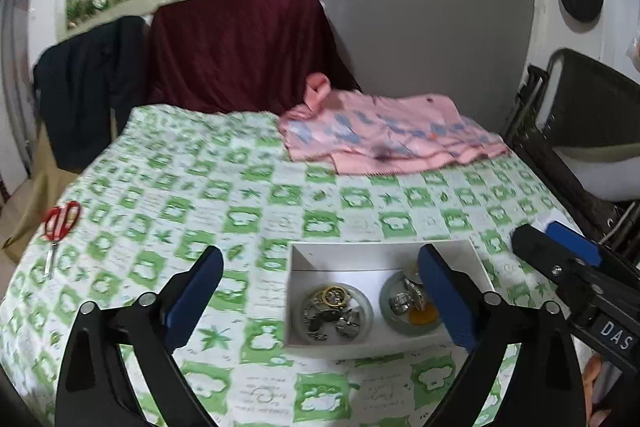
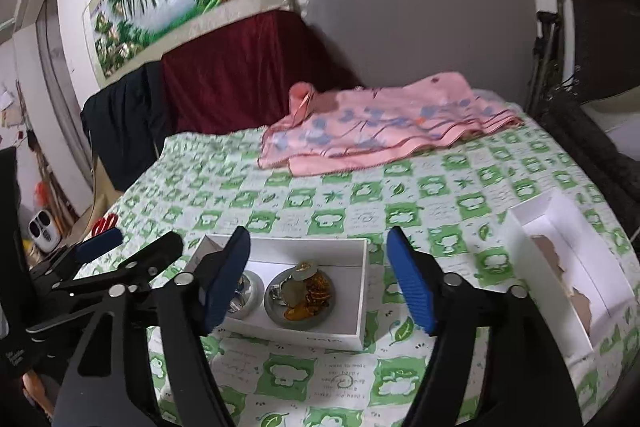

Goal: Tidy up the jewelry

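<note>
Left wrist view, fingers: both blue pads of the left gripper point(image 1: 320, 301) stand spread wide with nothing between them, released above the bed point(image 1: 168, 187).
Left wrist view, box: the white box point(image 1: 384, 251) sits on the green-checked bedspread near the bed's near edge, under the right-hand pad; inside lie two shallow round dishes side by side.
Left wrist view, jewelry: the left dish point(image 1: 336, 313) carries silver and gold pieces, the right dish point(image 1: 412, 307) silver pieces and an amber one.
Left wrist view, other things: red scissors point(image 1: 60, 223) lie at the bed's left edge; a pink cloth point(image 1: 392, 135) lies toward the far edge.
Right wrist view, fingers: the right gripper point(image 2: 320, 281) is also released, parted and empty, over the same box.
Right wrist view, lid: a second white tray point(image 2: 560, 267), probably the lid, lies near the bed's right edge.
Handling: the pieces look small, light, hard and slippery, and tangle easily; the dishes seem smooth and breakable. Pinch one piece at its thickest part, or lift the box by its stiff walls.
</note>
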A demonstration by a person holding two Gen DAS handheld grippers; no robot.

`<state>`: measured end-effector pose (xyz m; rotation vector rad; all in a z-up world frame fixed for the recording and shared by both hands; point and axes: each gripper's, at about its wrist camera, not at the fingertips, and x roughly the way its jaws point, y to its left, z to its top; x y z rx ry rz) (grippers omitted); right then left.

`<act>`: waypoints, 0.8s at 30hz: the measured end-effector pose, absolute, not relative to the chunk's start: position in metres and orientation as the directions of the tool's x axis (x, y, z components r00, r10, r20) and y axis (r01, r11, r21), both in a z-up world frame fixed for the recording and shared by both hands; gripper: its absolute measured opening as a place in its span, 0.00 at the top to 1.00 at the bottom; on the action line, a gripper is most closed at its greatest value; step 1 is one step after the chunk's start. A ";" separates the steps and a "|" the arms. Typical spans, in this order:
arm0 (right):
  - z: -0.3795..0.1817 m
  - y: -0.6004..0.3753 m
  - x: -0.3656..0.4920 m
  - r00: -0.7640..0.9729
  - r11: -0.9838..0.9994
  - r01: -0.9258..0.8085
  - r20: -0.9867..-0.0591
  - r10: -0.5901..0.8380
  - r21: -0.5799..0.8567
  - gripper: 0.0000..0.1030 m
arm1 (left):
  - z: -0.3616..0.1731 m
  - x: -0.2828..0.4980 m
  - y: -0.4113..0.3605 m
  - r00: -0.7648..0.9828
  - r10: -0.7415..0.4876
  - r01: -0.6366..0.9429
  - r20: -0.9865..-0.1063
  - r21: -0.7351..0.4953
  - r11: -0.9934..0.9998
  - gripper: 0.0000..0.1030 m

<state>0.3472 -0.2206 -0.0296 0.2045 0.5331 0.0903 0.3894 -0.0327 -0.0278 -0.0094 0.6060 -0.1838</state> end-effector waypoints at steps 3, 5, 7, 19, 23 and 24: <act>-0.029 -0.219 0.335 0.873 0.976 -0.006 -0.475 0.110 0.216 0.26 | -0.026 0.377 -0.028 0.824 -0.134 0.132 -0.551 -0.043 0.990 0.06; -0.032 -0.217 0.326 0.879 0.978 0.008 -0.467 0.093 0.210 0.23 | -0.027 0.370 -0.026 0.830 -0.110 0.115 -0.546 -0.026 0.993 0.06; -0.037 -0.213 0.318 0.882 0.981 0.022 -0.466 0.071 0.192 0.20 | -0.031 0.362 -0.025 0.836 -0.082 0.095 -0.542 -0.003 0.995 0.06; -0.059 -0.197 0.286 0.889 0.989 0.038 -0.457 0.031 0.142 0.14 | -0.047 0.322 -0.017 0.849 -0.052 0.073 -0.525 0.020 0.997 0.06; -0.060 -0.194 0.285 0.893 0.994 0.056 -0.450 -0.007 0.096 0.12 | -0.044 0.315 -0.021 0.864 -0.040 0.077 -0.502 0.052 0.996 0.06; -0.061 -0.194 0.285 0.892 0.994 0.058 -0.451 -0.009 0.095 0.12 | -0.043 0.316 -0.021 0.866 -0.035 0.073 -0.499 0.057 0.996 0.06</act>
